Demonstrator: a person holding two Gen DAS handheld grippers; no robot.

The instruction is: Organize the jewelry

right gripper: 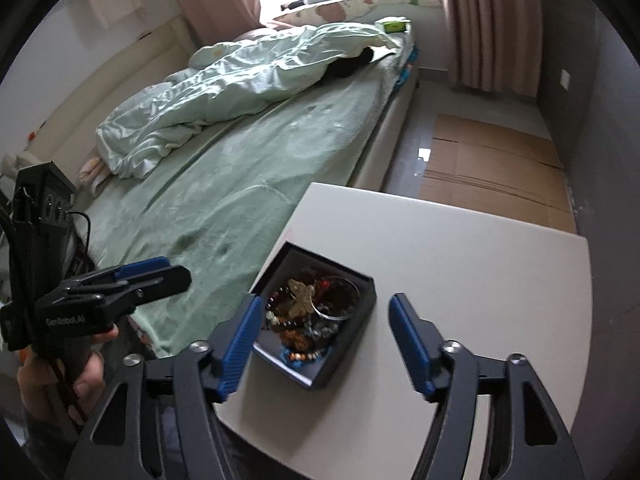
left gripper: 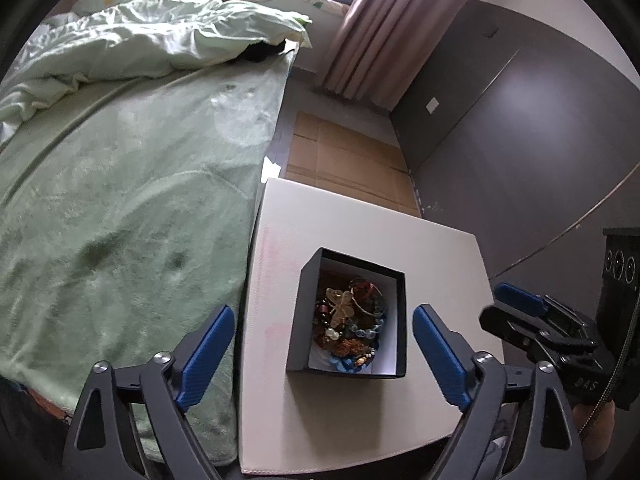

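An open black box (left gripper: 308, 320) with a white lining stands on a small white table (left gripper: 360, 216). It holds a heap of jewelry (left gripper: 348, 320): bead bracelets, a gold dragonfly brooch, a round bangle. My left gripper (left gripper: 324, 320) is open and empty, held above the box with its blue fingers on either side. My right gripper (right gripper: 324, 312) is open and empty above the box (right gripper: 344, 364) and the jewelry (right gripper: 308, 312). Each gripper shows at the edge of the other's view, the right one (left gripper: 520, 300) and the left one (right gripper: 140, 272).
A bed with a green blanket (left gripper: 120, 220) and a crumpled pale quilt (right gripper: 224, 92) runs along the table's left side. Flattened cardboard (right gripper: 492, 164) lies on the floor beyond the table. A dark wall (left gripper: 520, 112) and pink curtains (left gripper: 384, 28) stand to the right.
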